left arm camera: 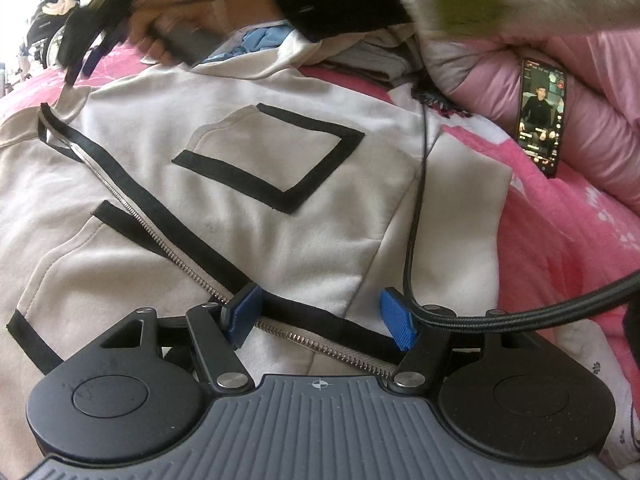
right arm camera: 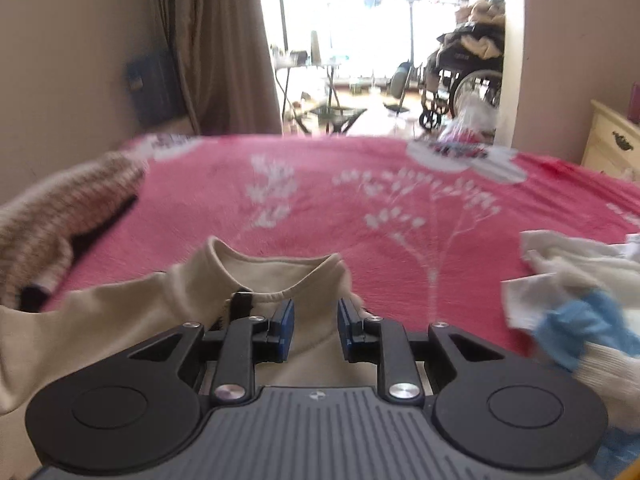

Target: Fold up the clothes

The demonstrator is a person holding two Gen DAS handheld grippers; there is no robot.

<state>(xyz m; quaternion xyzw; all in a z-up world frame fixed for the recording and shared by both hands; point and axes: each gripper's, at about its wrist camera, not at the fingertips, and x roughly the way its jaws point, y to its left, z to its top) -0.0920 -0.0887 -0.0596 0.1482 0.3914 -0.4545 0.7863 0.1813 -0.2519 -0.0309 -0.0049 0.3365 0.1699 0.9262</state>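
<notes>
A cream zip jacket (left arm camera: 240,184) with black trim and a black-edged pocket lies spread on the pink bedspread (left arm camera: 560,248). My left gripper (left arm camera: 320,316) hovers low over its zipper, jaws wide open, with the zipper running between the blue pads, which do not press on it. My right gripper (left arm camera: 92,28), blurred in a person's hand, is at the jacket's far collar end. In the right wrist view my right gripper (right arm camera: 315,332) stands over the jacket's collar (right arm camera: 276,276), pads a little apart, cream fabric showing through the gap, nothing clearly pinched.
A lit phone (left arm camera: 540,116) leans on a pink quilt (left arm camera: 600,112) at right. A black cable (left arm camera: 416,200) crosses the jacket. Folded clothes (left arm camera: 360,56) lie behind. A striped knit garment (right arm camera: 60,216) lies left, white and blue clothes (right arm camera: 580,300) right. Beyond the bed stand a wheelchair (right arm camera: 460,80) and a dresser (right arm camera: 612,144).
</notes>
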